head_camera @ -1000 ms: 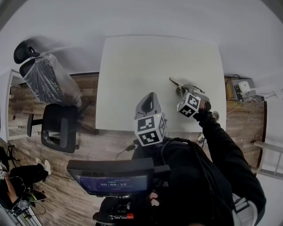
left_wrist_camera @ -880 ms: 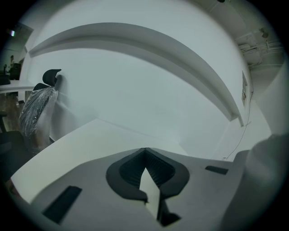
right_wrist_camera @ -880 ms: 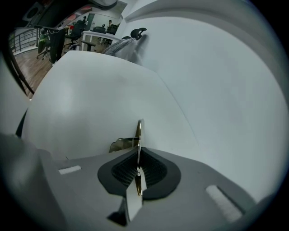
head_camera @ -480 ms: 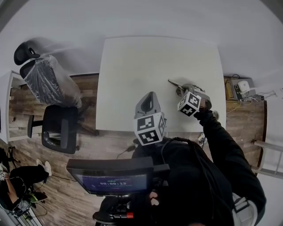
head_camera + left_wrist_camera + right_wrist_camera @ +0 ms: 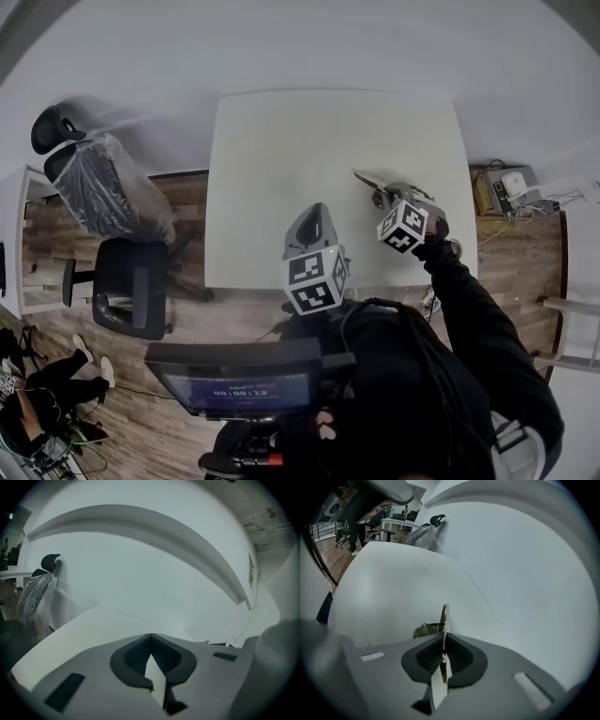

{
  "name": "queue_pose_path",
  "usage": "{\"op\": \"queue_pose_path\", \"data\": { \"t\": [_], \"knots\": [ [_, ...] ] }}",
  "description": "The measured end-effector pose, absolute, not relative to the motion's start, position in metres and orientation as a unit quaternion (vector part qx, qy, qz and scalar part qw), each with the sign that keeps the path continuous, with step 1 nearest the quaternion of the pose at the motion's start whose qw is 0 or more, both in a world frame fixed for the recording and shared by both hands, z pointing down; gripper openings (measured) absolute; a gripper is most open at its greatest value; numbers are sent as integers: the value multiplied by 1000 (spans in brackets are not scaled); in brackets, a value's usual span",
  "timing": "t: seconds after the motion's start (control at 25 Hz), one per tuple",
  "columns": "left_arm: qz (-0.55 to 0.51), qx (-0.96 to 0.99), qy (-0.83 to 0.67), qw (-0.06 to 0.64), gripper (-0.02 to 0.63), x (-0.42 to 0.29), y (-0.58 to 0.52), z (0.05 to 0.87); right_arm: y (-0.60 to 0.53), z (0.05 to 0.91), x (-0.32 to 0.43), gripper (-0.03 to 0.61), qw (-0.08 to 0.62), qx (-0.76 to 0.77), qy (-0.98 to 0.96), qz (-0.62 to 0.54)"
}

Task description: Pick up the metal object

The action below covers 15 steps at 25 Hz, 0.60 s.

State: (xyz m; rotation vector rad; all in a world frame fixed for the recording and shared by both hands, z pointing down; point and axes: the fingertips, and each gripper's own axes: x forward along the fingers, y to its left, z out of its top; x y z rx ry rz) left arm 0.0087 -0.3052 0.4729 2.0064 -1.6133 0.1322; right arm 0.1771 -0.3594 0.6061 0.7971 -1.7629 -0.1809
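Where the metal object (image 5: 444, 613) lies: pinched edge-on in the right tool (image 5: 443, 644), long axis ahead along its jaws.
Left tool (image 5: 151, 641): pressed together, empty, farther off.

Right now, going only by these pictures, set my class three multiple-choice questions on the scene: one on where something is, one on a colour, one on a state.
1. Where is the metal object?
A. in the left claw
B. in the right claw
C. lying loose on the table

2. What colour is the table top?
A. black
B. red
C. white

3. How does the left claw stand?
A. shut, empty
B. wide open
C. shut on the metal object

Answers:
1 B: the right gripper view shows its jaws pinching the thin metal plate.
2 C: the head view shows a plain white top.
3 A: the left gripper view shows its jaws meeting with nothing between them.
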Motion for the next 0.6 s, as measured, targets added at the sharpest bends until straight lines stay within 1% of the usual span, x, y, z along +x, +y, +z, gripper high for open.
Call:
{"op": "queue_pose_path", "data": {
  "t": [0.6],
  "knots": [
    [47,762,-598,245,0,12,-308,450,-366,555,189,3,513,392,-758,-92]
  ]
}}
